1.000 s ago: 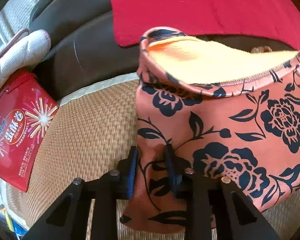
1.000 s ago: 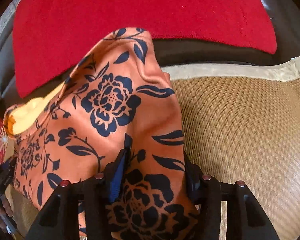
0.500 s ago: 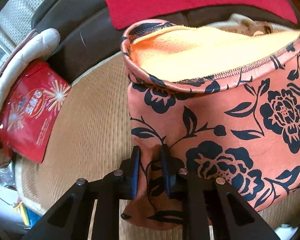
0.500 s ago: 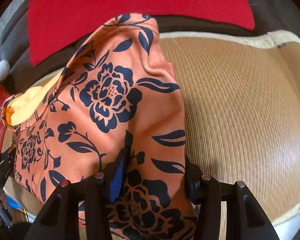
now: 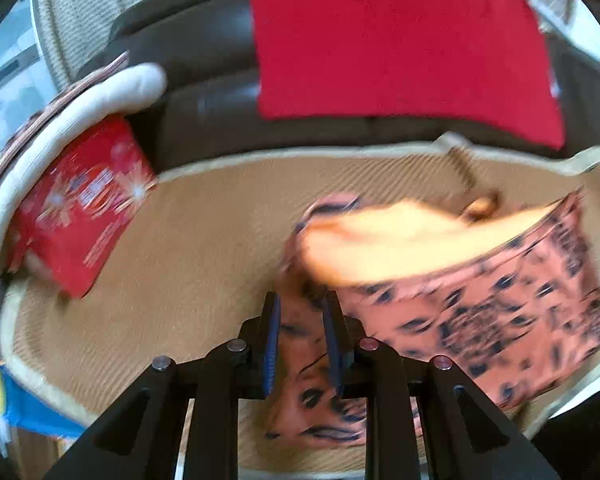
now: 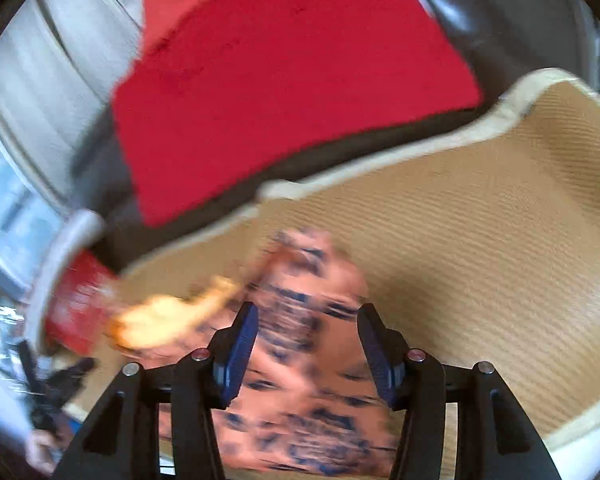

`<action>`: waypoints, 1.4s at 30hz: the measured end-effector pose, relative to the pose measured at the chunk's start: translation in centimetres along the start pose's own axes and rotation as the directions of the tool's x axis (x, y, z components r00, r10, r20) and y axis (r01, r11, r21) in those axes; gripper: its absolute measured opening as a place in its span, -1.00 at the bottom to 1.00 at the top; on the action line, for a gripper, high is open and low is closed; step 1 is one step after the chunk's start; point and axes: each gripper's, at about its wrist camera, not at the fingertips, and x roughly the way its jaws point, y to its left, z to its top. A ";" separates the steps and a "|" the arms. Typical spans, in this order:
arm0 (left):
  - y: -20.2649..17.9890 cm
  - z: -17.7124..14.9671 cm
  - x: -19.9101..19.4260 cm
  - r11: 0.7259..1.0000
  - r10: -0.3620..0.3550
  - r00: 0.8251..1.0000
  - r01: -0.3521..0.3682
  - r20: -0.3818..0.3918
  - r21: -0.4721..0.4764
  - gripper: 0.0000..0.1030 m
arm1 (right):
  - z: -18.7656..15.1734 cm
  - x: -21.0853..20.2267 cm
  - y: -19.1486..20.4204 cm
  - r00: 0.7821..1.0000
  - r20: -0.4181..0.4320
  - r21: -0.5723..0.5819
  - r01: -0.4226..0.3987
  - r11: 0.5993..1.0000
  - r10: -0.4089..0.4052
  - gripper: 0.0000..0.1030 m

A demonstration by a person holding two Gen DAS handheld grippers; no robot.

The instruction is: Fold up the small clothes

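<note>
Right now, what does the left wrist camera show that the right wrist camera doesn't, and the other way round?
Only the left wrist view shows the left gripper with its fingers pinched on the floral garment, the garment's yellow lining spread wide, and the whole red snack bag. Only the right wrist view shows the right gripper with the fabric between its fingers, and the bare right side of the woven mat. Both show the garment, mat, red cloth and dark sofa.

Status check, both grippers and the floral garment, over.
Left gripper shut on floral garment. Right gripper jaws spread, garment between them, grip unclear. Red packet off to the left, nothing blocking.
</note>
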 end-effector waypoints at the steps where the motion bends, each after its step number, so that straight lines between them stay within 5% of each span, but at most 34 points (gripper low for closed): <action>1: -0.7 0.2 0.5 1.000 -0.022 1.000 0.023 -0.010 0.020 -0.56 | 0.1 0.3 0.5 0.999 -0.023 -0.003 -0.038 0.999 0.038 0.09; 4: -2.7 0.1 3.7 0.994 -0.073 0.994 0.080 -0.085 0.080 -0.56 | -1.7 3.9 3.0 0.985 -0.166 -0.096 -0.056 0.994 0.040 0.02; 6: -5.0 -0.5 5.5 0.982 -0.138 0.980 0.154 -0.144 0.107 -0.56 | -2.8 7.3 4.5 0.969 -0.246 -0.145 -0.055 0.988 0.018 -0.21; 10: -6.5 0.7 10.0 0.968 -0.191 0.963 0.217 -0.192 0.127 -0.56 | -3.9 11.4 6.0 0.955 -0.298 -0.198 -0.049 0.979 -0.012 -0.22; 15: -5.7 5.4 14.5 0.971 -0.231 0.958 0.239 -0.172 0.024 -0.56 | -0.4 15.6 7.0 0.972 -0.236 -0.213 -0.040 0.976 -0.011 -0.23; 18: -4.1 8.6 16.7 0.983 -0.178 0.977 0.171 -0.116 -0.063 -0.56 | 2.5 17.2 5.8 0.988 -0.150 -0.138 -0.055 0.989 0.034 -0.22; 22: -1.6 10.8 12.5 0.973 -0.141 0.987 0.153 0.080 -0.175 -0.56 | 4.8 15.4 2.9 0.992 0.005 0.000 -0.123 0.992 0.123 -0.22; 26: -3.0 8.5 8.3 0.985 -0.141 0.981 0.153 0.133 -0.083 -0.29 | 4.4 11.9 1.8 0.991 0.012 -0.025 -0.135 0.991 0.135 -0.22; 28: -4.1 6.7 8.4 0.980 -0.190 0.979 0.194 0.073 -0.054 -0.28 | 3.1 11.1 2.0 0.987 -0.021 0.004 -0.161 0.987 0.161 -0.22; 31: -5.5 3.2 10.3 0.991 -0.128 0.991 0.126 -0.043 -0.044 -0.28 | 1.0 11.7 3.7 0.984 -0.091 -0.023 -0.155 0.988 0.153 -0.22; 35: -3.8 0.9 13.4 0.992 -0.070 0.985 0.053 -0.156 -0.116 -0.30 | -2.6 14.1 4.6 0.974 -0.210 -0.054 -0.099 0.994 0.085 -0.26; 39: -3.2 -0.5 11.1 0.991 -0.065 0.988 0.046 -0.140 -0.129 -0.30 | -3.7 11.5 4.5 0.981 -0.174 -0.058 -0.094 0.994 0.083 -0.25; 42: -2.5 -1.9 8.0 0.982 -0.099 0.994 0.092 -0.035 -0.165 -0.29 | -4.3 8.6 3.7 0.989 -0.117 -0.051 -0.100 0.994 0.093 -0.25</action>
